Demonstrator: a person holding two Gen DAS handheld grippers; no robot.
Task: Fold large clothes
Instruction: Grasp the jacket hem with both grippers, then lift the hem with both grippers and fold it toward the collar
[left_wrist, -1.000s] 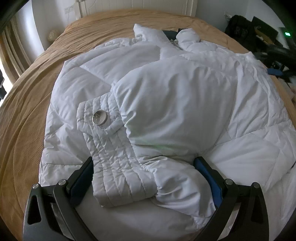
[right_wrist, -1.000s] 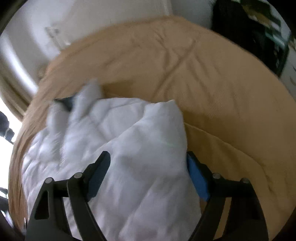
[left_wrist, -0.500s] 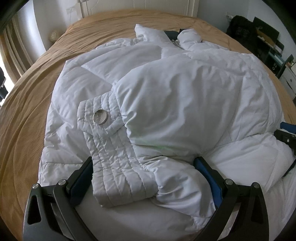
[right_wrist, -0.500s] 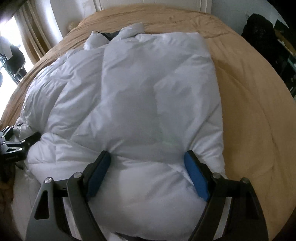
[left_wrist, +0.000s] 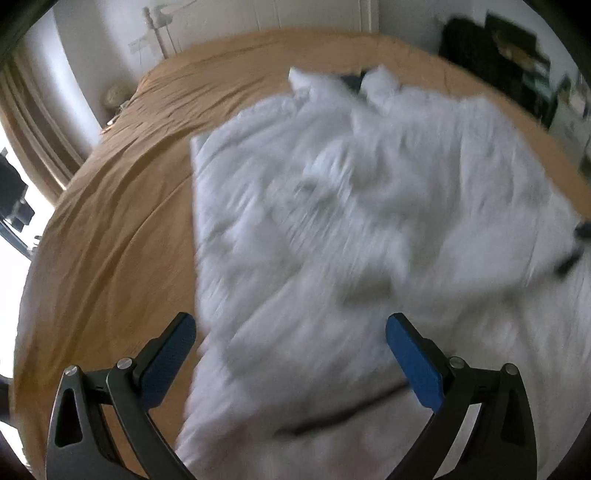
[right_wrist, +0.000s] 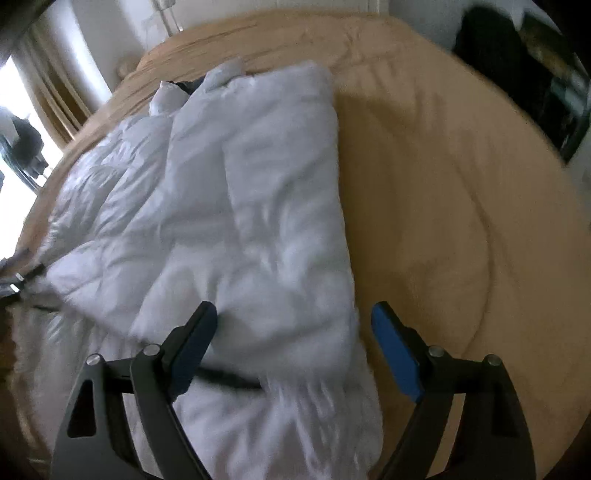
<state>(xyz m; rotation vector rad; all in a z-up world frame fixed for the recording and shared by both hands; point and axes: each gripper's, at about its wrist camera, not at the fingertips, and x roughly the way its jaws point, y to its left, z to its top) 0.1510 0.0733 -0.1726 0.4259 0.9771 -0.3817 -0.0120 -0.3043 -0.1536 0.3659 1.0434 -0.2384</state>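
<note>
We held a two-finger gripper in each hand above a white quilted puffer coat (left_wrist: 362, 229) that lay spread on a bed covered with a tan ribbed bedspread (left_wrist: 118, 236). The left gripper (left_wrist: 291, 354) had its black fingers with blue pads (left_wrist: 413, 365) standing wide apart and clamped on nothing; the coat's left edge ran below the gap between them, and its left pad hung over bare bedspread. That view was smeared by motion blur, so we could not make out the coat's finer details there.

The right gripper (right_wrist: 291, 339) also had its fingers spread wide, gripping nothing. Its left pad (right_wrist: 192, 347) stood over the coat (right_wrist: 229, 221), and its right pad hung over the tan bedspread (right_wrist: 461, 192), just past the coat's folded right edge. A thick folded panel of the coat ran from between the fingers up toward the collar at the far end. Dark furniture (right_wrist: 524, 74) stood beyond the bed's right side, and bright window light showed at the left.
</note>
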